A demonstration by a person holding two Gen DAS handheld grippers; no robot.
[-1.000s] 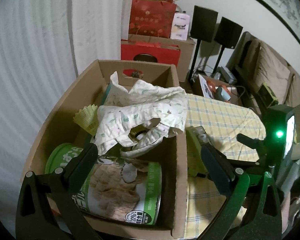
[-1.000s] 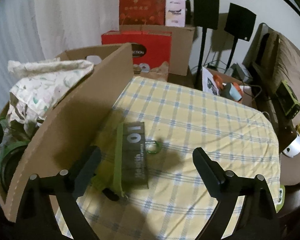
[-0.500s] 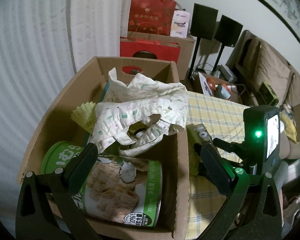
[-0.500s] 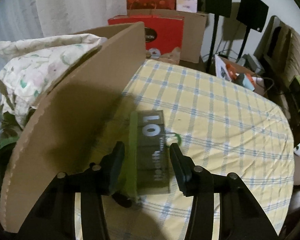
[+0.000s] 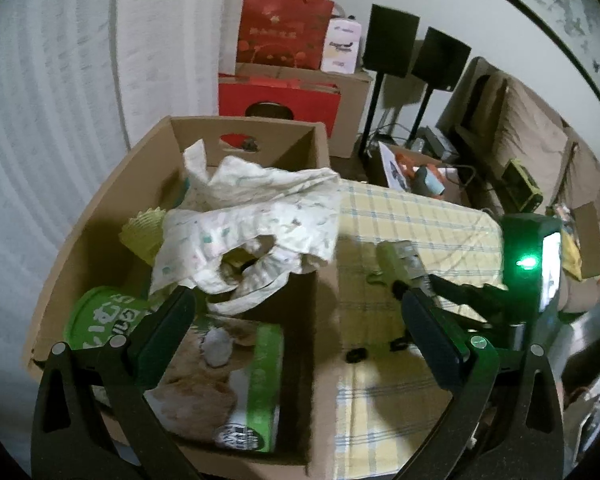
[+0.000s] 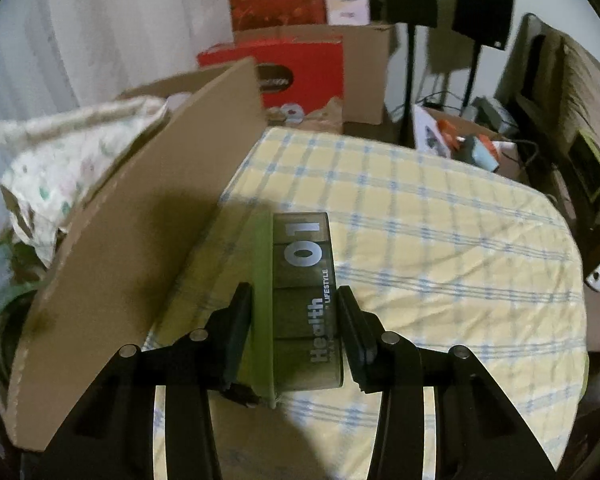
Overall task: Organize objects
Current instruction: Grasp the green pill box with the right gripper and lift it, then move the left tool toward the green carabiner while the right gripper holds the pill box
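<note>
My right gripper point(image 6: 296, 312) is shut on a grey and green "Health 01" box point(image 6: 300, 288), which looks lifted a little off the yellow checked tablecloth point(image 6: 440, 240), just right of the cardboard box wall point(image 6: 140, 248). In the left wrist view the same grey and green box point(image 5: 400, 264) sits in the right gripper beside the cardboard box point(image 5: 244, 128). The cardboard box holds a floral cloth point(image 5: 260, 216), a green tin point(image 5: 228, 376) and a yellow-green shuttlecock point(image 5: 144, 232). My left gripper point(image 5: 296, 328) is open and empty above the cardboard box's near right corner.
Red gift bags point(image 5: 284, 36) and cartons stand behind the cardboard box. Two black speakers on stands point(image 5: 416, 52) and a sofa point(image 5: 532, 148) are at the back right. An open carton with small items point(image 6: 460, 140) lies beyond the table's far edge.
My right gripper moved forward around the grey and green box, closed on it and raised it slightly. My left gripper stayed open over the cardboard box, drifting a little.
</note>
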